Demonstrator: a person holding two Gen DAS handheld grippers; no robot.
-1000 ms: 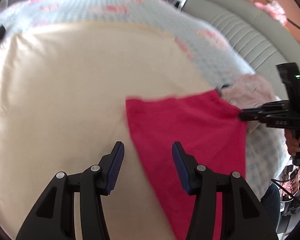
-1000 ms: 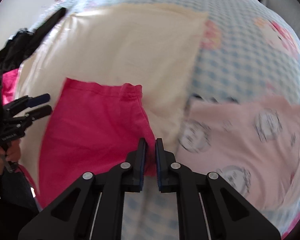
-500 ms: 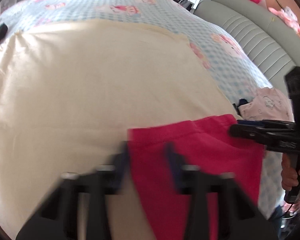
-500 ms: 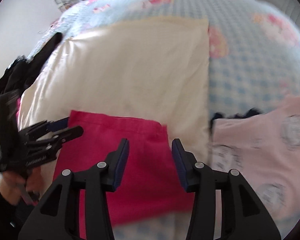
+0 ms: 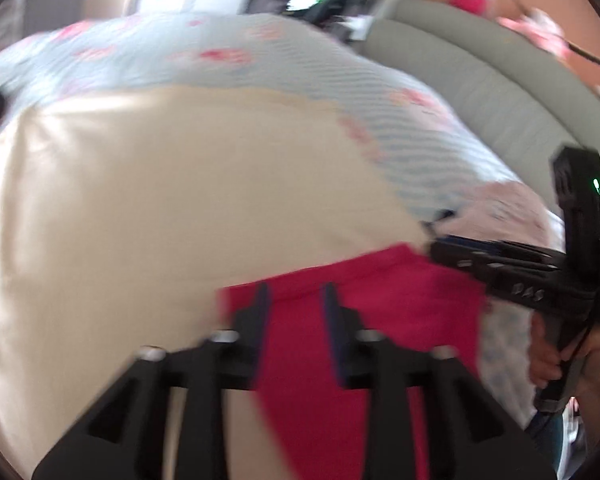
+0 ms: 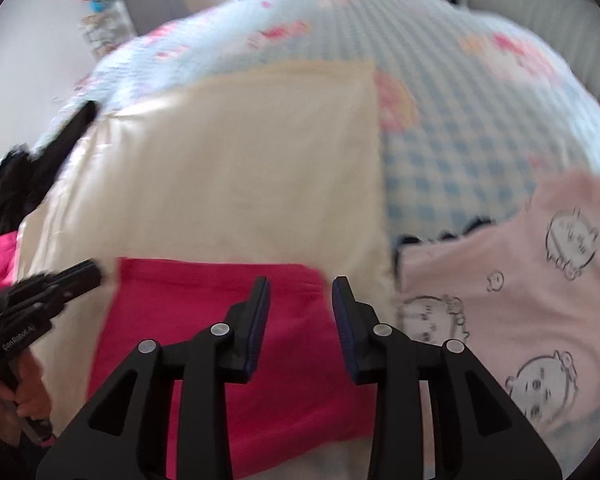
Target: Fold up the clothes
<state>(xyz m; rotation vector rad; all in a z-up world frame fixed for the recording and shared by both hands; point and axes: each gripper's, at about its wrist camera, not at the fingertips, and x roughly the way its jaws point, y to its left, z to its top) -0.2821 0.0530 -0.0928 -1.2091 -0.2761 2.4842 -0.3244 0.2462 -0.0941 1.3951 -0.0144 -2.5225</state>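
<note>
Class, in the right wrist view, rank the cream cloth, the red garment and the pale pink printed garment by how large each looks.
1. cream cloth, largest.
2. red garment and pale pink printed garment: alike; both are cut off by gripper or frame edge, so unranked.

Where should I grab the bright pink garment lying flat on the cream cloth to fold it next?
Probably the far corners of the pink garment. It lies flat, its straight far edge facing the cream cloth, so a corner is the easiest layer to pinch. Bring each claw down from above, left claw at its own corner, right claw at the one near the pale pink shirt.
</note>
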